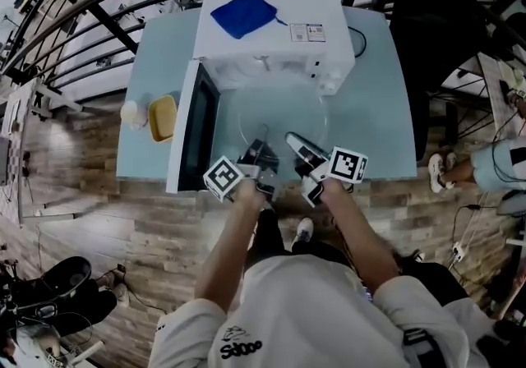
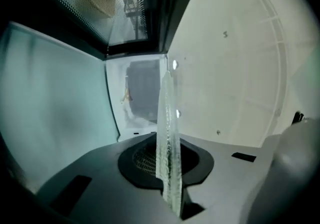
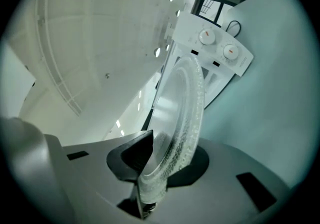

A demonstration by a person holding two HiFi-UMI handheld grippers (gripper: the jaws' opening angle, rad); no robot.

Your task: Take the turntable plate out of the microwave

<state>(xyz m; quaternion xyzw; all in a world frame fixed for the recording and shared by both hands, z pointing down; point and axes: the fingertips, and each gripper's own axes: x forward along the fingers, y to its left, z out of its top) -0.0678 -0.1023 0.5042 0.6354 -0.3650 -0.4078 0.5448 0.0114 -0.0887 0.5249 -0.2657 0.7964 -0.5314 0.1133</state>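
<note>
- Turntable plate (image 1: 283, 116): clear glass, out of the microwave (image 1: 279, 38), held in air just in front of the open cavity, over the front-mid part of the tabletop (image 1: 378, 112). Roughly level in head view.
- L gripper (image 1: 261, 149): jaws closed on the plate's near rim, left of centre. In left gripper view, rim (image 2: 168, 158) seen edge-on, pinched between both pads, textured glass running up from the grip.
- R gripper (image 1: 297, 144): jaws also clamped on the near rim, just beside the L gripper, to its right. In right gripper view, curved rim (image 3: 176, 135) caught between pads, rest of the plate arcing away twd the microwave's two-knob panel (image 3: 218, 44).
- Marker cubes outboard of each gripper, hands behind them at the front edge of the tabletop.
- Microwave white, at back-mid of the tabletop; door (image 1: 197, 124) swung wide open to the left, reaching nearly to the front edge.
- Blue cloth (image 1: 244, 15) lying on the microwave's top, left part.
- Yellow item (image 1: 163, 117) and small white item (image 1: 133, 114) side by side near the left edge of the tabletop, just left of the door; kind not clear.
- Black chair (image 1: 436, 29) off the right edge, by the back right corner.
</note>
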